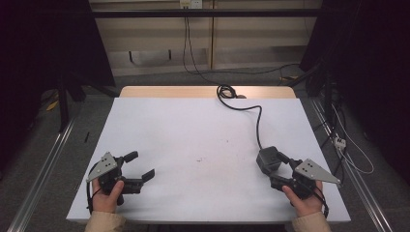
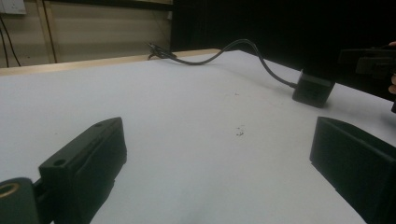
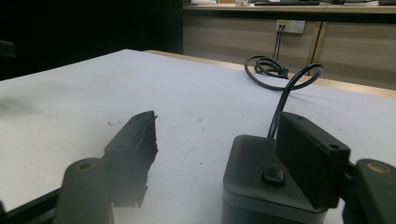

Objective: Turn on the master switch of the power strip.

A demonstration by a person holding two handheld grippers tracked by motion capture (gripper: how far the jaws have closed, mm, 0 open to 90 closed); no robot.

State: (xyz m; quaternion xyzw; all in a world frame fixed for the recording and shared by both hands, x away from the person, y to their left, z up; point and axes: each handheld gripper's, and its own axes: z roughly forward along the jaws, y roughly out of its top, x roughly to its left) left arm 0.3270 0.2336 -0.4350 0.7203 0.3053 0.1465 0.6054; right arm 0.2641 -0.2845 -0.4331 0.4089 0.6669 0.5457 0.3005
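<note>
A black power adapter block (image 1: 267,159) lies on the white table (image 1: 193,125) at the front right. Its black cable (image 1: 258,121) runs to a coil (image 1: 225,92) at the far edge. My right gripper (image 1: 279,169) stands at the block with its jaws apart. In the right gripper view the right jaw lies against the adapter (image 3: 261,186), while the left jaw stands clear of it with a gap of bare table. At the front left my left gripper (image 1: 140,165) is open with nothing between its fingers. From the left gripper view the adapter (image 2: 313,88) sits far off.
The table's wooden far edge (image 1: 208,91) shows behind the white sheet. Metal rails (image 1: 48,159) run along the floor on both sides. A white plug strip (image 1: 340,142) and loose wires lie on the floor at the right. Small dark specks (image 1: 199,160) mark the table's middle.
</note>
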